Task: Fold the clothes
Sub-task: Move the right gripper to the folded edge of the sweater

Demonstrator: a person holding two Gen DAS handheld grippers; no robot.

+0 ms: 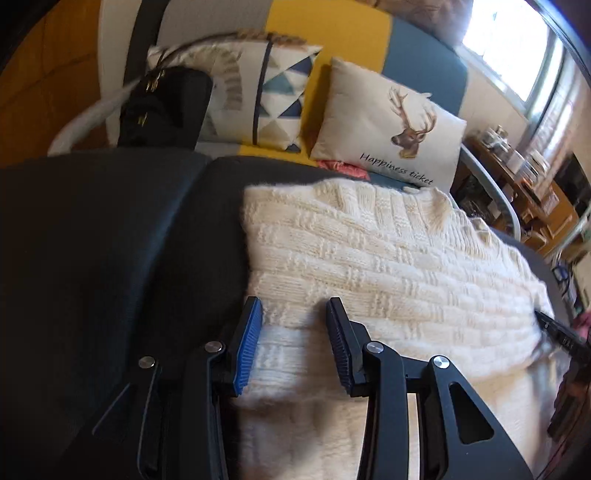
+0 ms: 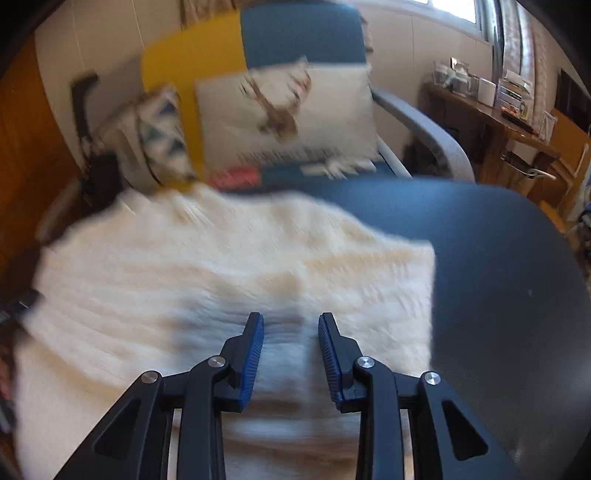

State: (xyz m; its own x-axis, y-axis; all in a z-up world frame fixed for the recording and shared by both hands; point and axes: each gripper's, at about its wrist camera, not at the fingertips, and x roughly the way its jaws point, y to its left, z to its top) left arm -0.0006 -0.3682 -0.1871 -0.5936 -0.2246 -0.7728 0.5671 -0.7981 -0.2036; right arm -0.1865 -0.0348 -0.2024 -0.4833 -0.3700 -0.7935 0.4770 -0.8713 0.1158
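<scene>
A cream cable-knit sweater [image 1: 388, 266] lies spread flat on a dark round table [image 1: 110, 258]. My left gripper [image 1: 293, 308] is open above the sweater's near left part, blue pads apart, nothing between them. In the right wrist view the same sweater [image 2: 221, 273] is blurred by motion. My right gripper [image 2: 291, 321] is open over its near right part, close to the straight right edge. The tip of the right gripper [image 1: 561, 332] shows at the sweater's far right in the left wrist view.
Behind the table stands a sofa with yellow and blue panels [image 1: 332, 33], a deer pillow [image 1: 391, 125], a triangle-pattern pillow [image 1: 277, 96], a black bag [image 1: 162, 107] and a red cloth [image 1: 343, 168]. A wooden desk with clutter [image 2: 491, 110] stands at the right.
</scene>
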